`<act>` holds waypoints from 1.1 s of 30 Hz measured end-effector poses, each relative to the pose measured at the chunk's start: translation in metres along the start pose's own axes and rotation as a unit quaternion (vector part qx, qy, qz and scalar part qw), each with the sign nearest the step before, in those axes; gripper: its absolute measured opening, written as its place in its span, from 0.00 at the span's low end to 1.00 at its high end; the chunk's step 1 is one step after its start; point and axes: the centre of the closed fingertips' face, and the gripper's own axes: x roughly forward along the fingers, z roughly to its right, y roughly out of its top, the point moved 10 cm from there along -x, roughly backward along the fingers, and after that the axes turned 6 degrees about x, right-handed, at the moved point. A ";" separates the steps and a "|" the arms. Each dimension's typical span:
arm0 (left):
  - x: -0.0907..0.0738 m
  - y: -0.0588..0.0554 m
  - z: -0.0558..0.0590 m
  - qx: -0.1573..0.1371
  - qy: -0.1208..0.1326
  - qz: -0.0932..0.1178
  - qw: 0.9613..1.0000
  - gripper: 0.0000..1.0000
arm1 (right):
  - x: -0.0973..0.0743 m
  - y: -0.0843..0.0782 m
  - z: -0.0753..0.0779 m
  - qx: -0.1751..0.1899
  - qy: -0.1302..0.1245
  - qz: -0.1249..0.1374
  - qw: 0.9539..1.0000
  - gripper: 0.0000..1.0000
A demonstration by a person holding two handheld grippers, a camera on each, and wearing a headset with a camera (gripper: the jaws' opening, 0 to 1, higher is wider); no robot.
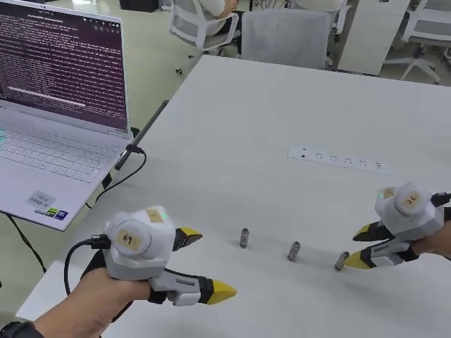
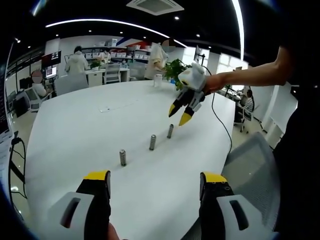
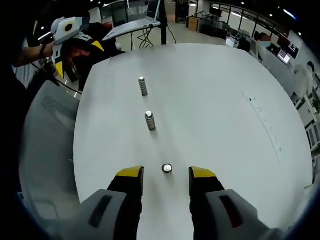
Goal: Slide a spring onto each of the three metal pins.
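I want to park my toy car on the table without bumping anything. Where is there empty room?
The widest bare patch of table lies between the laptop and the power strip, reaching down to the row of three pins. It is crowded near the front edge, where the pins stand between the left gripper and the right gripper.

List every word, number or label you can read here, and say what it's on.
"69": sticker on the left gripper.
Label on the right gripper: too blurred to read.
Text on the laptop screen: too small to read.
Palm-rest stickers: too small to read.
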 end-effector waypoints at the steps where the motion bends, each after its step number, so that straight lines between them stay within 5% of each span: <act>1: 0.000 0.000 -0.001 -0.001 0.001 0.000 1.000 0.69 | -0.001 -0.002 0.000 0.004 -0.003 0.006 1.000 0.35; 21: 0.000 0.000 -0.004 -0.009 0.003 0.002 1.000 0.71 | -0.030 -0.039 -0.025 0.100 -0.014 0.100 0.990 0.52; 33: -0.002 0.000 -0.005 -0.012 0.009 0.001 1.000 0.71 | -0.044 -0.048 -0.042 0.146 -0.015 0.161 0.976 0.59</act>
